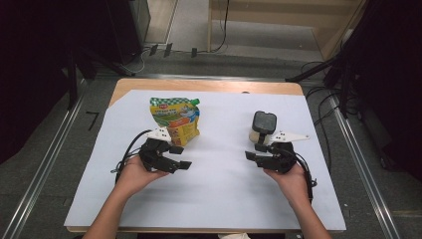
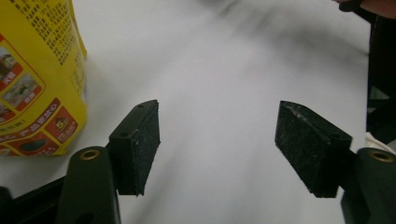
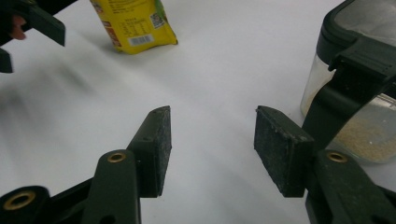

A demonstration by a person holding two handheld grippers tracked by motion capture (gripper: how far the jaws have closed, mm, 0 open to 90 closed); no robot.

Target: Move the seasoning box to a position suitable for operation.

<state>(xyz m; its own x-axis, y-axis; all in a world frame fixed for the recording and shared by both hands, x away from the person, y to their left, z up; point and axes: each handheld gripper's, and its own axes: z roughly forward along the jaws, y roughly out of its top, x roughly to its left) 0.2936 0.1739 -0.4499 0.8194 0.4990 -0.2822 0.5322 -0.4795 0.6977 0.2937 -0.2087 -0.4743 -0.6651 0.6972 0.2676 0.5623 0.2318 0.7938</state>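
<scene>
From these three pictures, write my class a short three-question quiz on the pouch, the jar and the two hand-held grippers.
1. True or false: the left hand-held gripper is clamped on the yellow pouch.
2. Which item stands nearest the right hand-held gripper? A) the pouch B) the jar with a black lid C) a cup
3. Fill in: both items rest on a ___ sheet covering the table.

Key:
1. False: its jaws are open over bare sheet, with the pouch off to one side.
2. B: the jar, holding pale grainy contents, stands just beside one jaw.
3. White.
</scene>
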